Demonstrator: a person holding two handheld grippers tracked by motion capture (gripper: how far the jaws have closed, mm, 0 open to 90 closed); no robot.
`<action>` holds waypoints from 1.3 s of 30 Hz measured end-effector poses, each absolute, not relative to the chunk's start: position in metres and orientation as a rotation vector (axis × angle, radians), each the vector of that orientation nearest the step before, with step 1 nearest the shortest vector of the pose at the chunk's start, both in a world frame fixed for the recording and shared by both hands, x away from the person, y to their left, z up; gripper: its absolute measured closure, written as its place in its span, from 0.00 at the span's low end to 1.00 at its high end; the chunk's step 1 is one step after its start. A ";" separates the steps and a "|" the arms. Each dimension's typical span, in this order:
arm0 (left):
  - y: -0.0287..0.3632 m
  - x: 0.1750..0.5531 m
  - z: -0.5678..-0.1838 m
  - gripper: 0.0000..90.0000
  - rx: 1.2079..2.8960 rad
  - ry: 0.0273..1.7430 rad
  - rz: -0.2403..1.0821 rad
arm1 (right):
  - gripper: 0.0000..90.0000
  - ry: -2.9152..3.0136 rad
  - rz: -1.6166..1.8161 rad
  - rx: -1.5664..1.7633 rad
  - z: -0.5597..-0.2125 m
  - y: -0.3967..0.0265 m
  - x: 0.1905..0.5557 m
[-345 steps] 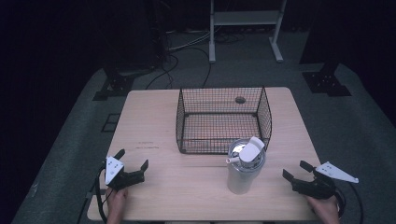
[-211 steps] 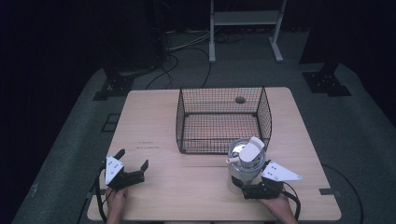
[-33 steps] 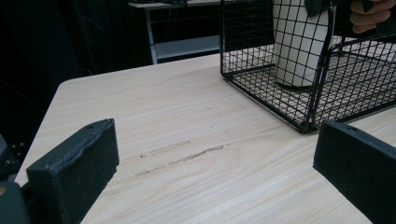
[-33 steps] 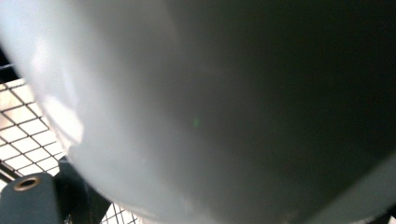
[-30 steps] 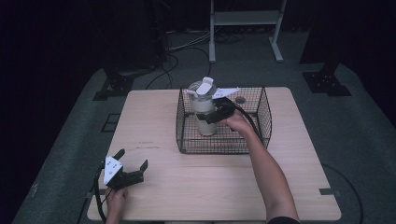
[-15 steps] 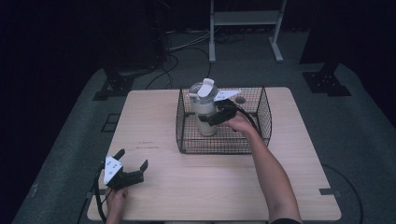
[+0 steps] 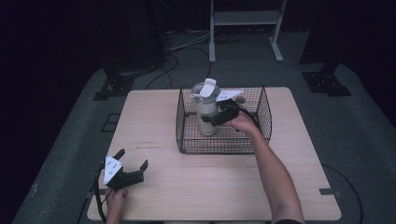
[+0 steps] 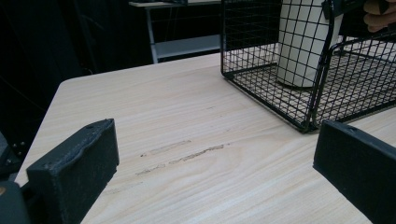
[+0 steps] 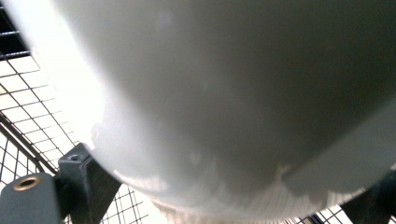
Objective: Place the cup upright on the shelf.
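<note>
A tall white tumbler point(image 7: 204, 114) with a lid stands upright in the left part of the black wire basket point(image 7: 187, 139). My right gripper point(image 7: 216, 118) reaches over the basket's near wall and is shut on the tumbler's side. In the right gripper view the tumbler point(image 9: 233, 93) presses close between the jaws of the right gripper point(image 9: 233, 207), with basket mesh point(image 9: 23, 107) behind it. My left gripper point(image 7: 132, 158) rests open near the table's front left corner. The left gripper view has my left gripper point(image 8: 215, 186) open over bare wood, with the basket point(image 8: 280, 102) and tumbler point(image 8: 303, 42) farther off.
The light wooden table point(image 7: 154, 116) has bare wood left of and in front of the basket. A small dark object point(image 7: 240, 99) lies at the basket's back right. Beyond the table, cables point(image 7: 173, 51) and a metal stand point(image 7: 245, 21) sit on the dark floor.
The right gripper took the tumbler from the table in front of the basket and carried it into the basket. Over the last second it sank slightly. The left gripper stayed still.
</note>
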State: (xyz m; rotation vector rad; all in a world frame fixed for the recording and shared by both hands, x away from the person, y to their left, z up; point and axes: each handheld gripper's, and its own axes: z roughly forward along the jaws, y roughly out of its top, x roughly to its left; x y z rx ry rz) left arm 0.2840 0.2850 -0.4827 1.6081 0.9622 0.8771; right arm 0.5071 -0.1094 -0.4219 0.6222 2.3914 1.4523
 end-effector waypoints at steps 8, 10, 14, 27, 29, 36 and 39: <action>0.285 0.284 -0.483 0.00 1.608 0.963 0.879 | 0.10 2.411 1.435 0.623 -0.420 -0.116 0.503; 0.285 0.284 -0.483 0.00 1.609 0.963 0.879 | 0.10 2.414 1.430 0.624 -0.420 -0.117 0.503; 0.285 0.284 -0.483 0.00 1.610 0.960 0.881 | 0.10 2.425 1.413 0.629 -0.418 -0.118 0.501; 0.285 0.284 -0.483 0.00 1.613 0.957 0.878 | 0.10 2.434 1.360 0.629 -0.417 -0.120 0.497; 0.285 0.284 -0.483 0.00 1.615 0.957 0.878 | 0.10 2.439 1.349 0.634 -0.416 -0.121 0.496; 0.284 0.284 -0.483 0.00 1.615 0.958 0.879 | 0.10 2.442 1.343 0.673 -0.410 -0.130 0.493; 0.284 0.284 -0.483 0.00 1.615 0.958 0.879 | 0.10 2.444 1.348 0.699 -0.404 -0.133 0.489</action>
